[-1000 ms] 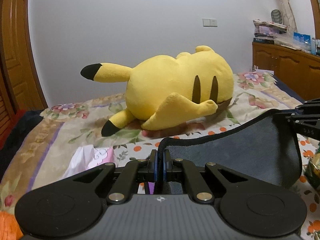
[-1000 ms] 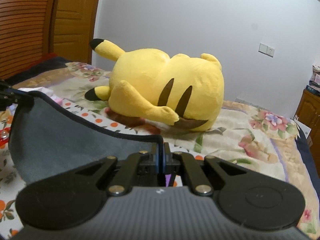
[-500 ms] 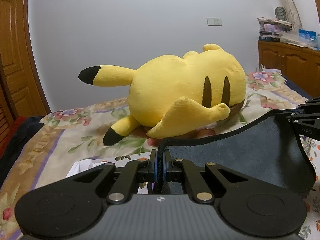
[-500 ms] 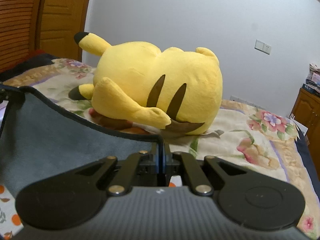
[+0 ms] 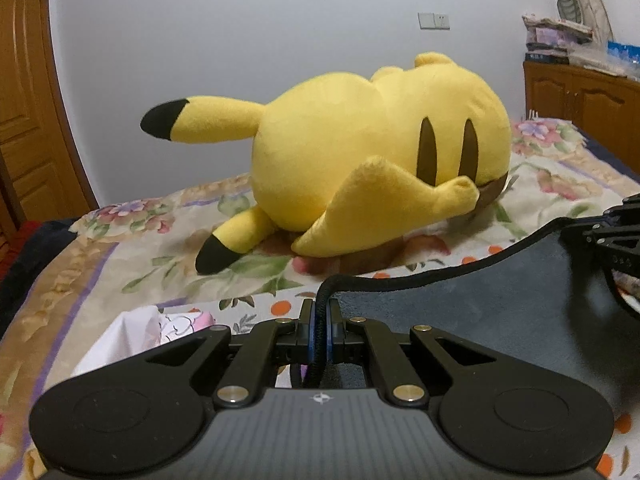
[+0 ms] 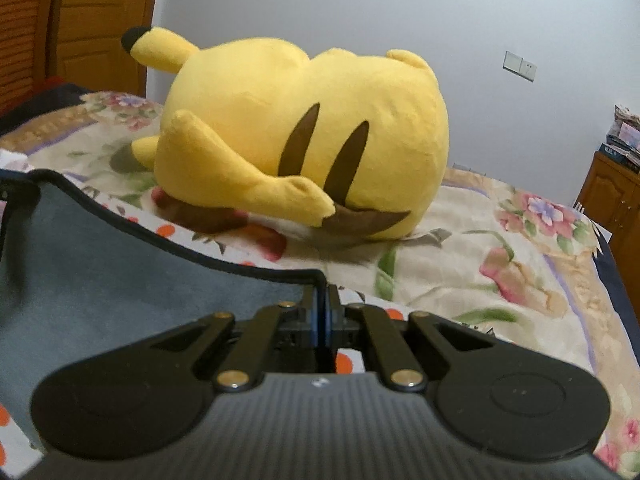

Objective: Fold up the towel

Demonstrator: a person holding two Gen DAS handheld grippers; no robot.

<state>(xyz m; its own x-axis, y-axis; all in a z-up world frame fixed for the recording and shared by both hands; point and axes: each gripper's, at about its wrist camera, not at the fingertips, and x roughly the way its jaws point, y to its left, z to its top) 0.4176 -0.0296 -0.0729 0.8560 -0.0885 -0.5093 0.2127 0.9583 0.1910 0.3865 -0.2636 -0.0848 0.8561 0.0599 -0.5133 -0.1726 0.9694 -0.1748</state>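
Observation:
A dark grey towel (image 5: 480, 320) with a black hem hangs stretched between my two grippers above the bed. My left gripper (image 5: 320, 312) is shut on its left corner. My right gripper (image 6: 322, 304) is shut on its right corner; the towel (image 6: 120, 280) spreads to the left in the right wrist view. The right gripper also shows at the right edge of the left wrist view (image 5: 612, 240), holding the far corner. The lower part of the towel is hidden below the grippers.
A large yellow plush toy (image 5: 380, 168) lies on the floral bedspread (image 5: 120, 260) just beyond the towel, also in the right wrist view (image 6: 300, 140). A white and pink cloth (image 5: 152, 332) lies at the left. A wooden cabinet (image 5: 580, 104) stands at the right, a door (image 5: 24, 120) at the left.
Both grippers have moved forward with the towel toward the plush toy, which now looks larger and closer. Both stay shut on the towel's corners.

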